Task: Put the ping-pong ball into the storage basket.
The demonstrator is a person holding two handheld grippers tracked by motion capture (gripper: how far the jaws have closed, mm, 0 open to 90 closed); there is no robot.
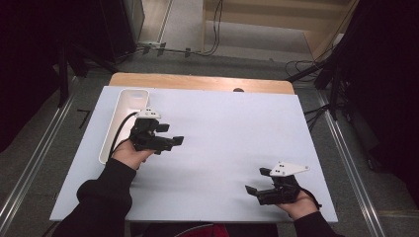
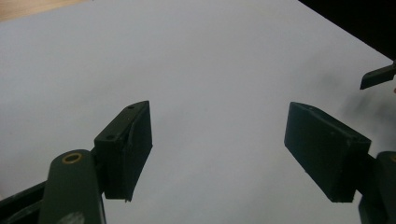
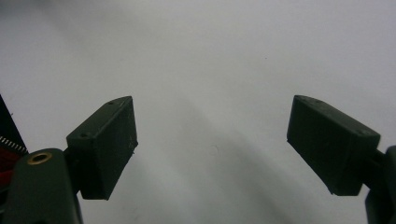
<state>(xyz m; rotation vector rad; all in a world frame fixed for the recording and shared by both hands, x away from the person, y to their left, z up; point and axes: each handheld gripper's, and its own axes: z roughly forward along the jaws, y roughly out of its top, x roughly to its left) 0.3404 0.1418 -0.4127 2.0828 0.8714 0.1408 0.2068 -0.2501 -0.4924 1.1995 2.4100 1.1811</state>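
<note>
Your left fingers (image 2: 126, 149) stand well apart with nothing between them but bare white sheet (image 2: 210, 70). Your right fingers (image 3: 105, 144) are likewise spread wide and empty over the same sheet.

Left gripper (image 1: 170, 142) sits left of centre, just beside the tray (image 1: 129, 98), pointing toward the middle of the desk (image 1: 197, 81). Right gripper (image 1: 257, 190) rests low near the front right edge, pointing left. The two are well apart.

The tray lies along the sheet's left edge, long side running away from you; what shows of its inside looks empty, though your left hand (image 1: 129, 154) covers its near end.

Risks, as judgements:
- The left cable (image 1: 121, 129) trails over the tray; a quick sweep of your hand could drag or tip it.
- The tray sits at the sheet's edge, so a nudge from your left wrist could push it off.
- Your right gripper is close to the front edge and could slip off it.

Count: two grippers, four fingers, one tray, one sheet, one desk.
</note>
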